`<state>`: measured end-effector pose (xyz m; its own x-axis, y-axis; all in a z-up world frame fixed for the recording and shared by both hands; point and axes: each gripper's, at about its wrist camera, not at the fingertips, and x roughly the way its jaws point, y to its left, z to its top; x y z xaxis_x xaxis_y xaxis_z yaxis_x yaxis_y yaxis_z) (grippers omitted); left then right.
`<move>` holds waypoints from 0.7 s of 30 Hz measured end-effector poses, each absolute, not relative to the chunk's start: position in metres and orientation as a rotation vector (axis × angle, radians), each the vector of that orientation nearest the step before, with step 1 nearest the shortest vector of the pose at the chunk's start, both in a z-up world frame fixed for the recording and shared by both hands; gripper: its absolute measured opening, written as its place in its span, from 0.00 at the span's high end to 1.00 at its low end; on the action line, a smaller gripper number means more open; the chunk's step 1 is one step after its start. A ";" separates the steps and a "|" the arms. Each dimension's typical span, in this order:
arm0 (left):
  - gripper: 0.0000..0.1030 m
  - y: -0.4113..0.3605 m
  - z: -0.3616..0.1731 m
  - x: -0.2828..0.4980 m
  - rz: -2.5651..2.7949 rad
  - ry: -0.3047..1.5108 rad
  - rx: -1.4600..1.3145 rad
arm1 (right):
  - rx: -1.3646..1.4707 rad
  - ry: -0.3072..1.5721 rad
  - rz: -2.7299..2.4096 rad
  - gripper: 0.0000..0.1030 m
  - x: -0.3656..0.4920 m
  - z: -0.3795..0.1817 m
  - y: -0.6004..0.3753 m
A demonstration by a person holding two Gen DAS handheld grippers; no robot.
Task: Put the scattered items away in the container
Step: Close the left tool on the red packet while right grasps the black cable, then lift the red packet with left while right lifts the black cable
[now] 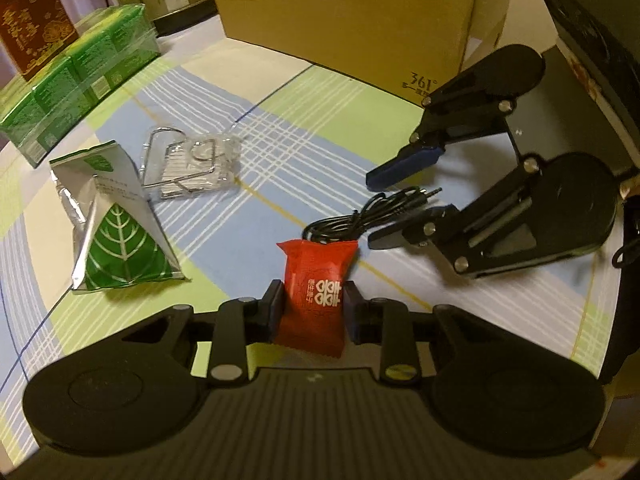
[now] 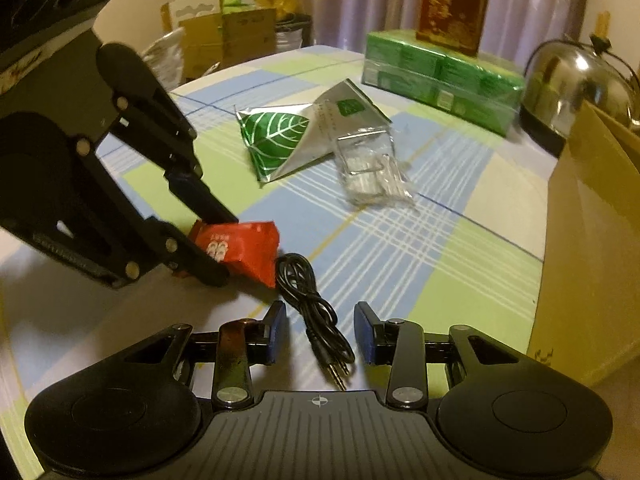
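Observation:
A red candy packet [image 1: 312, 276] stands between the fingers of my left gripper [image 1: 314, 306], which is shut on its sides. The right wrist view shows that same left gripper [image 2: 222, 246] low over the table with the red packet [image 2: 248, 248] in it. A coiled black audio cable [image 2: 298, 284] lies between the fingers of my right gripper [image 2: 320, 332], which is open around it without touching. In the left wrist view the right gripper [image 1: 374, 210] straddles the cable [image 1: 340, 228] at its plug end. The cardboard box [image 1: 360, 12] stands at the far side of the table.
A green leaf-print foil packet [image 1: 120, 248] and a clear bag of metal clips [image 1: 192, 164] lie on the checked tablecloth [image 1: 280, 120]. A wrapped pack of green boxes [image 1: 80, 76] with a dark red box [image 1: 32, 20] is at the far left. A steel kettle [image 2: 576, 76] stands behind the cardboard box [image 2: 592, 220].

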<state>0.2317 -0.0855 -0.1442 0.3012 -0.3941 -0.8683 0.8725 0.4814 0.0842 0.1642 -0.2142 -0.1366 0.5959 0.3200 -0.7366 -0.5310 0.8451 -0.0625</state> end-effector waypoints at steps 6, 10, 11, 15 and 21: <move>0.74 -0.085 -0.149 0.236 -0.900 0.921 0.635 | -0.277 0.802 0.493 0.67 0.169 -0.138 -0.212; 0.74 -0.083 -0.150 0.238 -0.890 0.924 0.629 | -0.279 0.812 0.490 0.67 0.169 -0.137 -0.211; 0.73 -0.083 -0.150 0.239 -0.886 0.924 0.629 | -0.279 0.814 0.491 0.67 0.169 -0.137 -0.211; 0.73 -0.083 -0.151 0.243 -0.872 0.930 0.615 | -0.274 0.821 0.496 0.68 0.169 -0.137 -0.213; 0.74 -0.084 -0.151 0.247 -0.867 0.953 0.587 | -0.271 0.829 0.498 0.77 0.168 -0.136 -0.213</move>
<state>0.2469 -0.0840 -0.1505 0.2998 -0.3693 -0.8796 0.8413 0.5371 0.0612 0.1684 -0.2125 -0.1364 0.5701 0.3150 -0.7588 -0.5217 0.8523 -0.0381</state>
